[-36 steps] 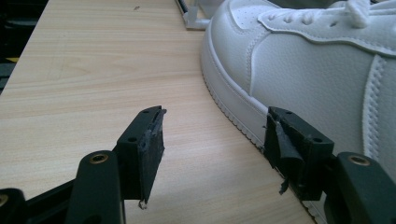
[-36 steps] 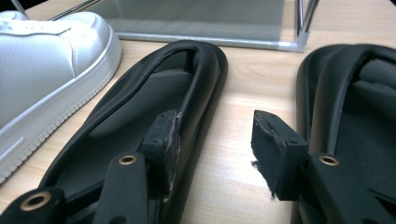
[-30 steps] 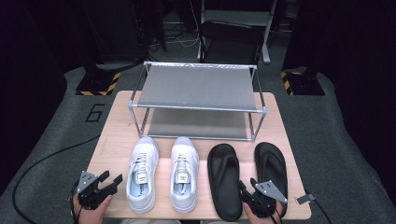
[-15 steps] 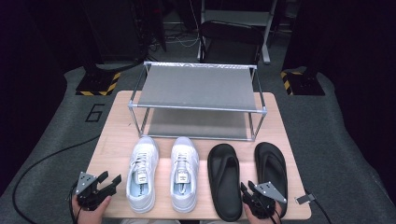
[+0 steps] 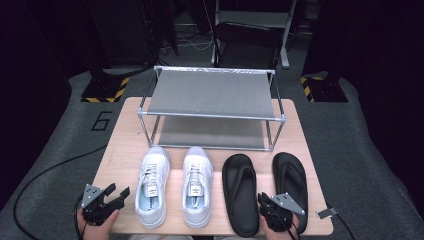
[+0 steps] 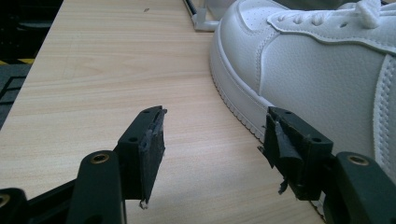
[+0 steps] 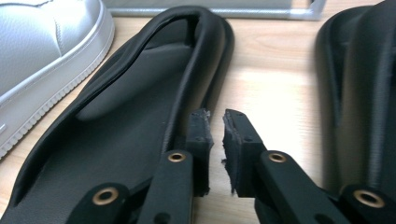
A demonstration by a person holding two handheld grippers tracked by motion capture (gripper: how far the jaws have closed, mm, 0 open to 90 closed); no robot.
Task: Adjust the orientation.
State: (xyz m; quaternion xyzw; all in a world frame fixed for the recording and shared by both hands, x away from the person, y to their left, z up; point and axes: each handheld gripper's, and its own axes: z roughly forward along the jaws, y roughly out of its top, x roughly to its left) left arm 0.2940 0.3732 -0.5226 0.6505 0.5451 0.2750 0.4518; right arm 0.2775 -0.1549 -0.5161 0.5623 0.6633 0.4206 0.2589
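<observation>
White leather lace-up sneakers, left one (image 5: 151, 186) and right one (image 5: 197, 185), lie side by side at lower centre of the high view on the pale wooden table (image 5: 120, 145). Two black rubber slippers, (image 5: 241, 192) and (image 5: 290, 182), lie to their right. The left gripper (image 5: 119, 192), at lower left, has its jaws wide apart just beside the left sneaker. The right gripper (image 5: 265, 201), at lower right between the slippers, has its jaws nearly together, gripping nothing. A grey two-tier metal rack (image 5: 212, 92) occupies upper centre.

bare table (image 5: 122, 150) left of sneakers (image 5: 152, 185), rack (image 5: 210, 95) blocking behind
</observation>
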